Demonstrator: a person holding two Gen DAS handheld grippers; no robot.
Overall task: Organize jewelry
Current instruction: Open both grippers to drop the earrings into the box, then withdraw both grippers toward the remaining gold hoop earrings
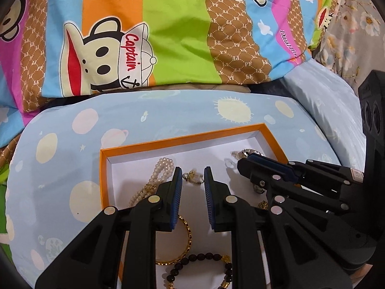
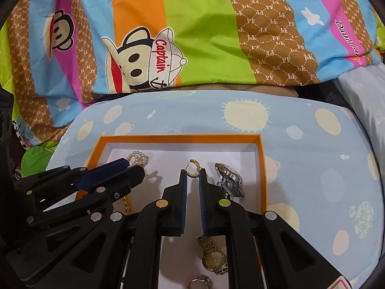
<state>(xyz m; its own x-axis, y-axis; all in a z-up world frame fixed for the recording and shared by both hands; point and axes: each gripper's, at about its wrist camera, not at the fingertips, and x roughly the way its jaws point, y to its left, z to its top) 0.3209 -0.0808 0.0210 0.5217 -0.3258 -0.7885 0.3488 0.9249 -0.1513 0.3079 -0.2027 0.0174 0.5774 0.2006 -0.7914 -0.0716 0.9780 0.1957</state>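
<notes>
Both grippers over orange box (image 2: 261,166) of jewelry, on a blue pillow (image 2: 300,149).
Right gripper (image 2: 193,174): jaws a little apart, gold earring (image 2: 192,168) right at the tips, can't tell if pinched. Silver watch (image 2: 229,179) just right of it, gold watch (image 2: 214,257) lower down. Left gripper (image 1: 193,174): jaws apart, nothing held, small gold-and-clear piece (image 1: 192,177) between tips; pearl strand (image 1: 154,180) left, gold bangle (image 1: 185,240) and dark bead bracelet (image 1: 199,260) below.

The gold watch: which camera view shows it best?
The right wrist view: the gold watch lies face up in the orange box, dial visible. The left wrist view shows only a gold bit, perhaps its band.
</notes>
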